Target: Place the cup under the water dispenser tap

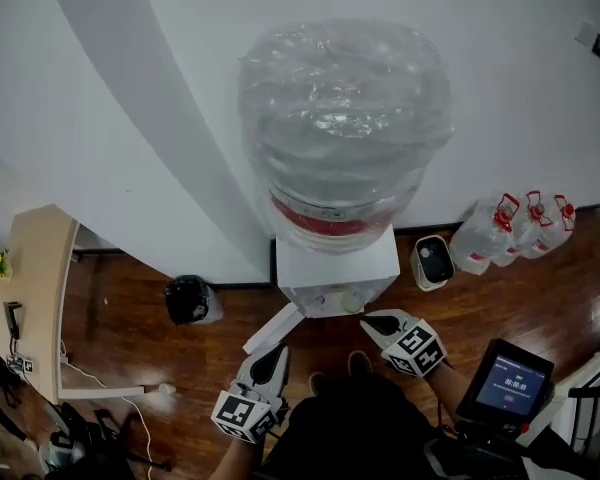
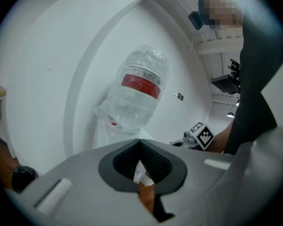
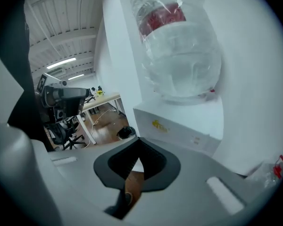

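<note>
The white water dispenser stands against the wall with a large plastic-wrapped bottle on top. The dispenser shows ahead in the left gripper view, and the dispenser shows again in the right gripper view. No cup shows in any view. My left gripper hangs in front of the dispenser's lower left, jaws together and empty. My right gripper is close to the dispenser's front right, shut with nothing between its jaws.
A black bin sits on the wooden floor left of the dispenser. A small white appliance and several red-capped water jugs stand to its right. A wooden table is at far left and a screen at lower right.
</note>
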Tool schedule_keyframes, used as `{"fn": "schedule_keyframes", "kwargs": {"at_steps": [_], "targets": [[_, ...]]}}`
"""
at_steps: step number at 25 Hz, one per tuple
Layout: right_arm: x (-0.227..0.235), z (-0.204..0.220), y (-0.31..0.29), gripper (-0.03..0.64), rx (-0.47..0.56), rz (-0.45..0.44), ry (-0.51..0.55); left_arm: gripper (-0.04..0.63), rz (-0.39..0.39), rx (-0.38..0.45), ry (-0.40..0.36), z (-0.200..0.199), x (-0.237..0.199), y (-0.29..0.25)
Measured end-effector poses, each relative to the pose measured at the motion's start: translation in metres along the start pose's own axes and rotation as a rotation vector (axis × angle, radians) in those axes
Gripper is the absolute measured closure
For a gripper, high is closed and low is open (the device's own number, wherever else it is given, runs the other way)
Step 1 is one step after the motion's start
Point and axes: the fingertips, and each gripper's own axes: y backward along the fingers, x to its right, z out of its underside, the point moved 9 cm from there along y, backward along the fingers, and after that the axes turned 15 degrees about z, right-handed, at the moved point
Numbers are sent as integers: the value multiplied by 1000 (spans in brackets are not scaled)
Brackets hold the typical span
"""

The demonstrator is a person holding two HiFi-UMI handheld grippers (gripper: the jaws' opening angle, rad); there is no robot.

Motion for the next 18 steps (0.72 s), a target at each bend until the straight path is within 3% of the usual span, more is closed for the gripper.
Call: {"fn": "schedule_keyframes", "kwargs": {"at_steps": [18], "targets": [[-9, -31, 12, 617, 42, -21, 60, 595, -10, 17, -32, -10, 0, 3]]}}
